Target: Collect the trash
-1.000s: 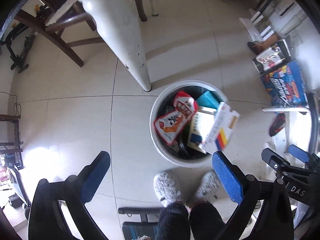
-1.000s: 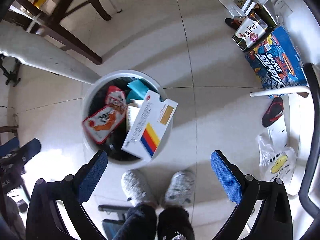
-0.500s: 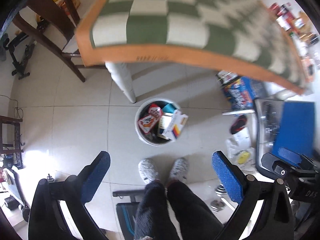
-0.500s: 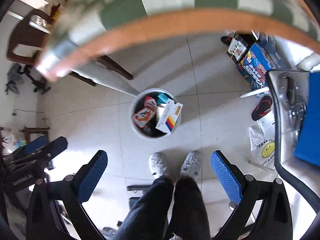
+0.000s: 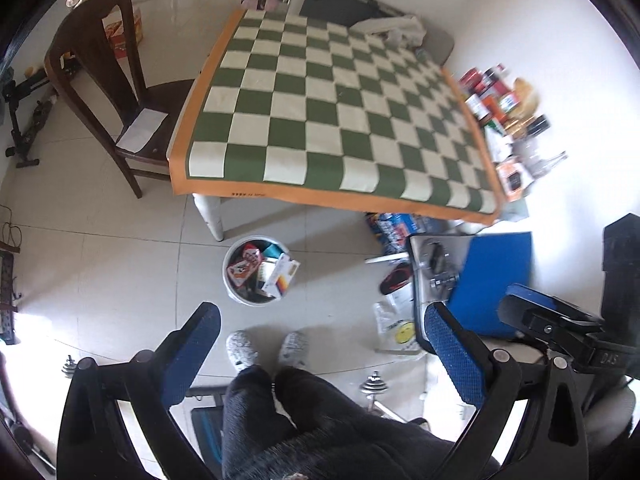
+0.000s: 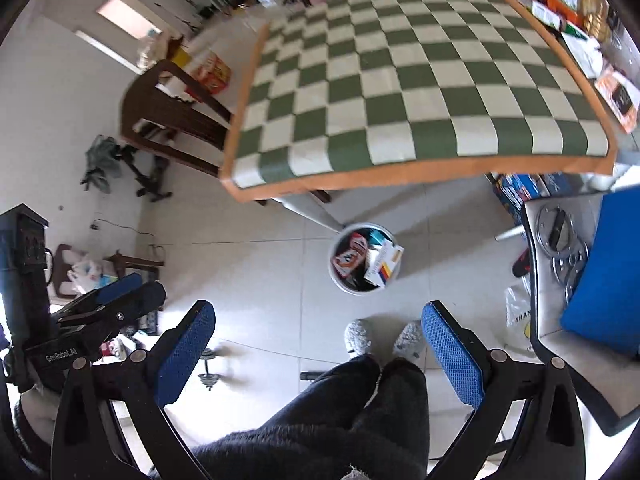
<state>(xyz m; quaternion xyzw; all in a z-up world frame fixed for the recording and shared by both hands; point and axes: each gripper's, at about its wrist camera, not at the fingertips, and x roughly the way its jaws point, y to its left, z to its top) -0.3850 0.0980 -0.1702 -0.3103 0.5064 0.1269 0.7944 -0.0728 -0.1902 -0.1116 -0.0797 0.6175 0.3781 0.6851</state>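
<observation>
Both cameras look down from high up at a tiled floor. The left gripper has its two blue fingers spread wide apart, and nothing is between them. The right gripper is the same: blue fingers wide apart, holding nothing.

The trash is in a round white bin on the floor. The bin stands near the front left leg of the table, just beside it. It is full. A red and white snack bag lies on the left side of the bin. A white box with yellow, red and blue stripes leans over the right rim and sticks out a bit. Something teal peeks out at the far side. In the right wrist view the same bin sits below the table edge, with the striped box on its right.

The table has a green and white checked cloth with an orange border. The cloth top is bare. Jars and packets are crowded to the right of the table by the wall. A dark wooden chair stands left of the table, with a white paper on its seat.

The person's two grey fuzzy slippers stand near the bin, on the near side. A blue cushion lies to the right. A small dumbbell lies on the floor near the right leg.
</observation>
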